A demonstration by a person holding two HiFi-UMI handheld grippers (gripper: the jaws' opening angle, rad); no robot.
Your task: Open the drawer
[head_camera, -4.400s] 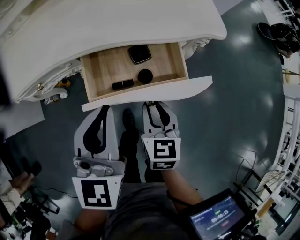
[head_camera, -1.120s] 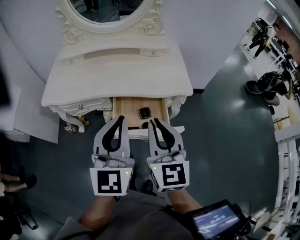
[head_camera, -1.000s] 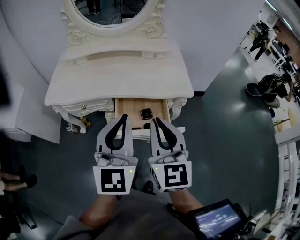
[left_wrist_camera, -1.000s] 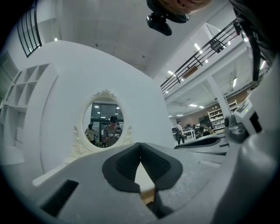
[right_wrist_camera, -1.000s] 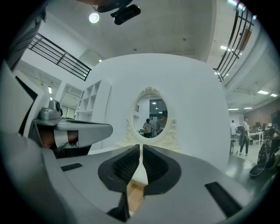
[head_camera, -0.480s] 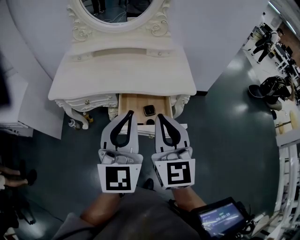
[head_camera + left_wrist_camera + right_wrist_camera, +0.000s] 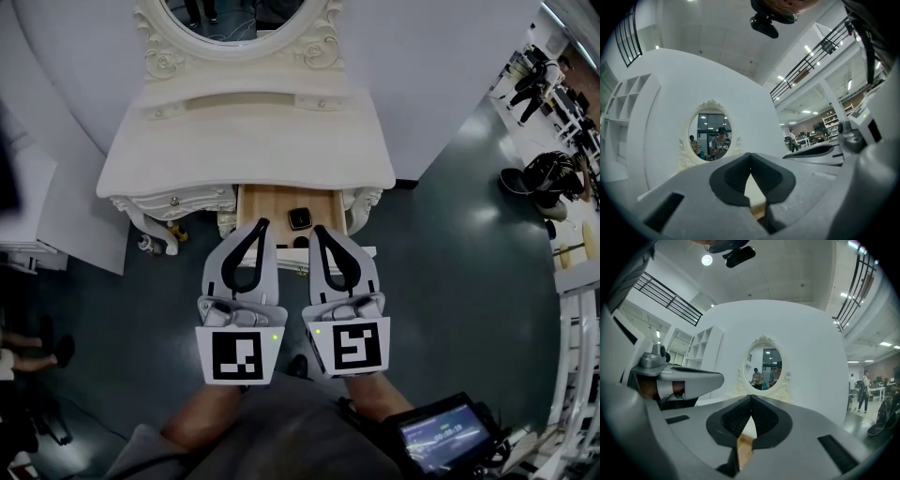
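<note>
Right gripper (image 7: pixel 317 229) clenched since earlier, empty; left gripper (image 7: pixel 262 224) clenched, empty; drawer (image 7: pixel 267 201) open.

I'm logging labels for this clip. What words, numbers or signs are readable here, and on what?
Screen at lower right: a line of digits, too blurred to read.
Cubes on the left gripper and right gripper: square patterns, no words.
Nothing else legible.
</note>
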